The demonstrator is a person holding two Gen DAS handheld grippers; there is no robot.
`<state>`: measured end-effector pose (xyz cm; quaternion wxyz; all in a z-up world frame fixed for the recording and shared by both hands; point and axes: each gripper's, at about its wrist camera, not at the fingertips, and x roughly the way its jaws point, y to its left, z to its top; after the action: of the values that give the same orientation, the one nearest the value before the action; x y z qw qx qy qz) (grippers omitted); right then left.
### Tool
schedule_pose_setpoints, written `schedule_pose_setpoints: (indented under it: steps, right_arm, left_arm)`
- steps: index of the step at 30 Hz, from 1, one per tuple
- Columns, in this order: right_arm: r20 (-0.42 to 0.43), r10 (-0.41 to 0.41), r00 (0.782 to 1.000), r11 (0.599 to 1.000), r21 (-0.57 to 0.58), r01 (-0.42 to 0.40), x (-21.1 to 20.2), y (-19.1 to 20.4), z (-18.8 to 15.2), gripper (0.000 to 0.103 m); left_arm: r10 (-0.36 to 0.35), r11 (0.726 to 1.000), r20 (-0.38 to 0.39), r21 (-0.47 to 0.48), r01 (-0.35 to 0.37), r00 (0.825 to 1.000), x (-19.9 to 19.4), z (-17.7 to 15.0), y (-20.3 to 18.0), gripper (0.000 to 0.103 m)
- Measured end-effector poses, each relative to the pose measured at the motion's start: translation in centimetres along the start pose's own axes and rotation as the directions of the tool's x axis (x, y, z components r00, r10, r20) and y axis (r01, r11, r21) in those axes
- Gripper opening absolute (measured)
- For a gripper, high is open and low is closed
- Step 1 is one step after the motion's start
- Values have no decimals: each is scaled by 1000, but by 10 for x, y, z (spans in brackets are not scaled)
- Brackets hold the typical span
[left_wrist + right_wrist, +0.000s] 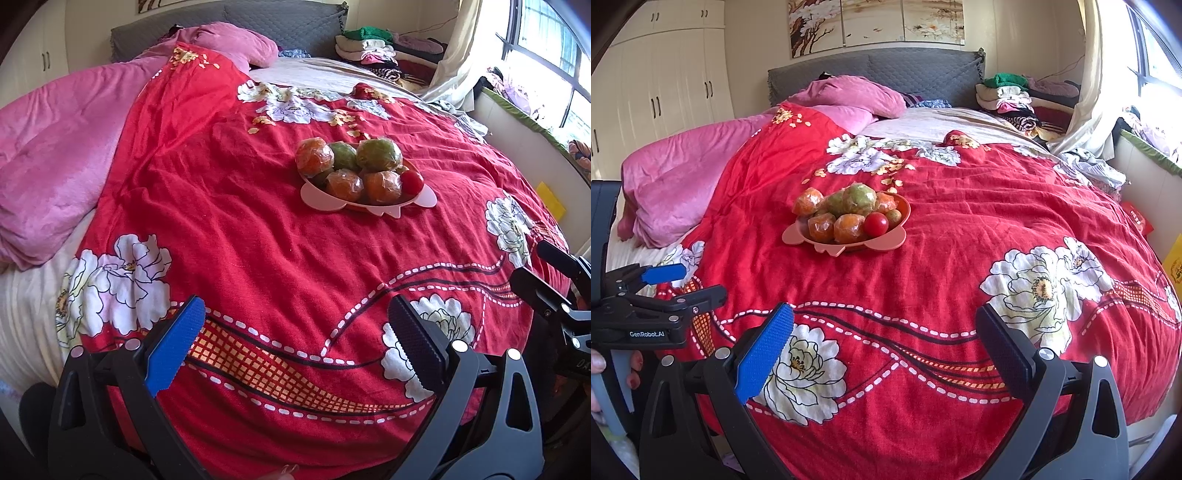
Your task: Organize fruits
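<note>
Both jaws spread wide and empty, left gripper (295, 343) and right gripper (884, 350) hover near while film-wrapped orange and green fruits (349, 166) heaped in the pink plastic dish (798, 232) mid-bed look slippery and roll-prone, so grip across their middles.

red floral bedspread (258, 240), pink plate (812, 240)

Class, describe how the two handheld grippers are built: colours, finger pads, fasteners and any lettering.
Both the left gripper and the right gripper have black frames with silver round fasteners. Each carries one blue textured pad and one black textured pad with serrated edges. White lettering "GenRobot.AI" marks the left gripper's body.
</note>
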<state>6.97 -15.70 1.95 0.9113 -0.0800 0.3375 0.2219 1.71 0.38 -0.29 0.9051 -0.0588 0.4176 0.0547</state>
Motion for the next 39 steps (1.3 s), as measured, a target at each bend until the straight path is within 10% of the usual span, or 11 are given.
schedule_pose_setpoints:
  steps: [39]
  right_arm:
    - [5,-14,1000,1000,1,14,-2,-1,-2,98]
  left_arm:
    - [21,1000,10,6,-21,1000,-8,1,0,93]
